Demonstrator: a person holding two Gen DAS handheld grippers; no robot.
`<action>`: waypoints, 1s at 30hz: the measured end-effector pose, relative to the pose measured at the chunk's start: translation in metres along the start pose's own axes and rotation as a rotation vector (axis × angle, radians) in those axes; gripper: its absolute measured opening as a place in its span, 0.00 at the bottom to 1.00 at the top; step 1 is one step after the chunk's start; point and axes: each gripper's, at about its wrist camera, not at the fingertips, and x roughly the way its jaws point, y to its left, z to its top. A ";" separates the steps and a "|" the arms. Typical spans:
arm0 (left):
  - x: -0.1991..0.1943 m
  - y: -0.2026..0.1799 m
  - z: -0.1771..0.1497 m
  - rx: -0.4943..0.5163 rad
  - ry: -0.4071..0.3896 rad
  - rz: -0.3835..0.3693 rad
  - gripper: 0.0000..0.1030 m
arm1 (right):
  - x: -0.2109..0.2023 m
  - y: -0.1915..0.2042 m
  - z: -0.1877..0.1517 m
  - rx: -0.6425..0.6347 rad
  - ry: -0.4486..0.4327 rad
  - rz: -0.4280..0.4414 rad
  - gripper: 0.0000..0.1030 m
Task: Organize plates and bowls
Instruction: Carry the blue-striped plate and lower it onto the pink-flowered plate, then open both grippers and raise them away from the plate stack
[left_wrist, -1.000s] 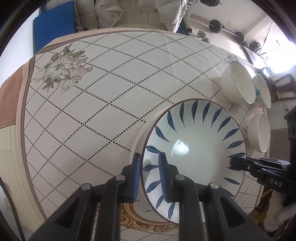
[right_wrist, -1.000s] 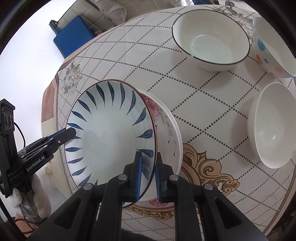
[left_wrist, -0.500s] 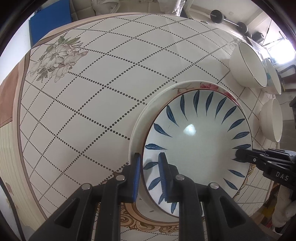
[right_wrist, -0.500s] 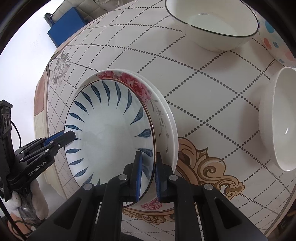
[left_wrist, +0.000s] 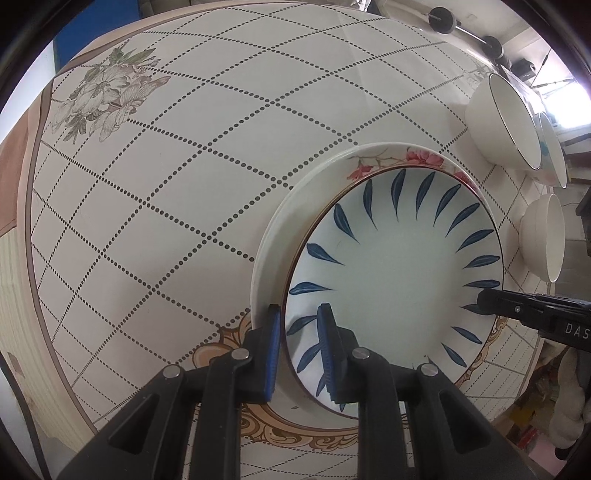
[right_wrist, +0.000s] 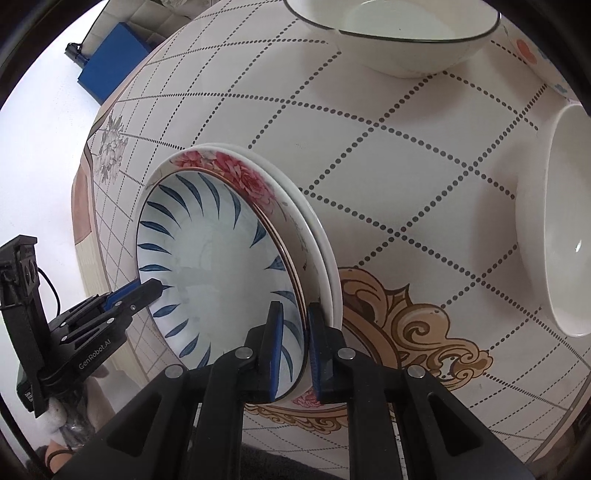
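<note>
A white plate with blue leaf strokes (left_wrist: 399, 273) (right_wrist: 214, 266) lies low over a larger white plate with pink flowers (left_wrist: 417, 157) (right_wrist: 236, 168) on the round table. My left gripper (left_wrist: 297, 325) is shut on the blue-leaf plate's near rim, one pad inside and one outside. My right gripper (right_wrist: 295, 321) is shut on the opposite rim of the same plate. Each gripper shows in the other's view, the right one (left_wrist: 480, 301) and the left one (right_wrist: 157, 286). Whether the plates touch all round is hidden.
The tablecloth (left_wrist: 184, 192) is white with dotted diamonds. A dark-rimmed white bowl (left_wrist: 506, 122) (right_wrist: 391, 33), a spotted bowl (left_wrist: 554, 155) (right_wrist: 532, 55) and a plain white bowl (left_wrist: 546, 240) (right_wrist: 554, 221) stand beyond the plates. A blue mat (right_wrist: 110, 61) lies on the floor.
Both grippers have sunk with the blue-leaf plate, bringing it down into the flowered plate. The table fills more of both views. The grips have not changed.
</note>
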 end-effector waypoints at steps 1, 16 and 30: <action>0.001 0.004 0.002 -0.007 0.008 -0.008 0.17 | -0.001 -0.002 0.000 0.002 0.010 0.004 0.14; 0.006 0.034 -0.001 -0.114 0.141 -0.073 0.19 | -0.001 0.007 0.007 0.060 0.111 -0.039 0.15; -0.024 0.012 0.005 -0.044 0.071 0.072 0.48 | -0.007 0.062 0.015 -0.039 0.088 -0.142 0.86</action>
